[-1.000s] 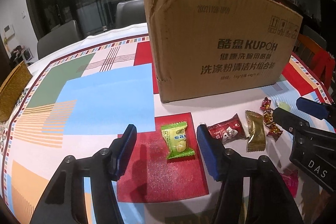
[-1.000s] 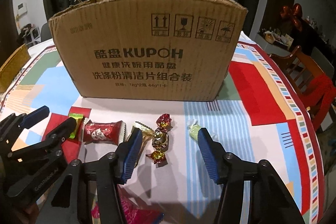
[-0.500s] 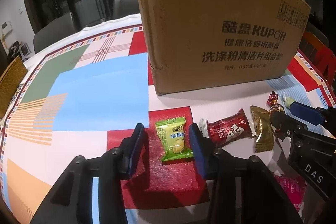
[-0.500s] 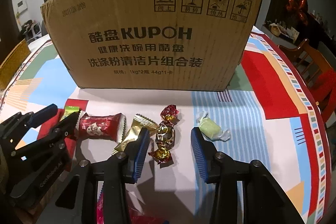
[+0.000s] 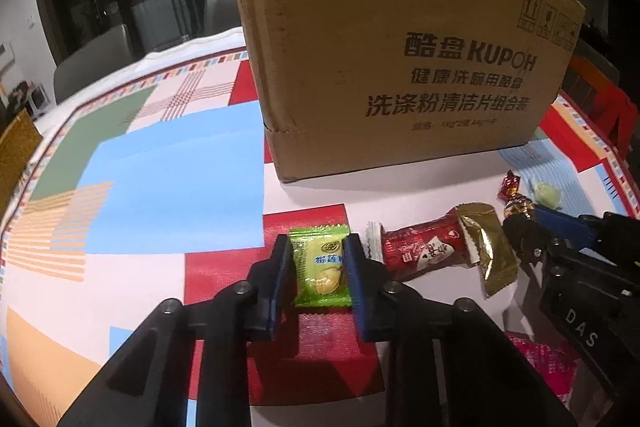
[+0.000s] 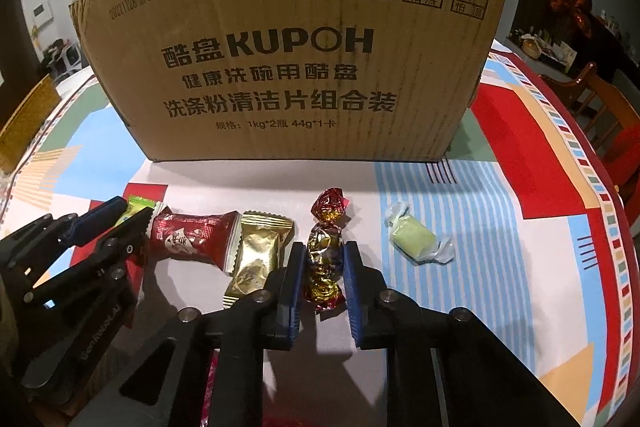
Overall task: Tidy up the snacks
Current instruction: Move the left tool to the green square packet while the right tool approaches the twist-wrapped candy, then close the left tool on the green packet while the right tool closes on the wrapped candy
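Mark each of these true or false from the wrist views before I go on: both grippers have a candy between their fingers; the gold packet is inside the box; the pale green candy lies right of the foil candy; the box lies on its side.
1. Each gripper has a candy between its fingers. True: the left gripper has closed on the green packet, the right gripper on the red-gold foil candy.
2. The gold packet is inside the cardboard box. False: it lies on the tablecloth, before the box.
3. The pale green candy lies right of the foil candy. True.
4. The box lies on its side. False: its print reads upright.
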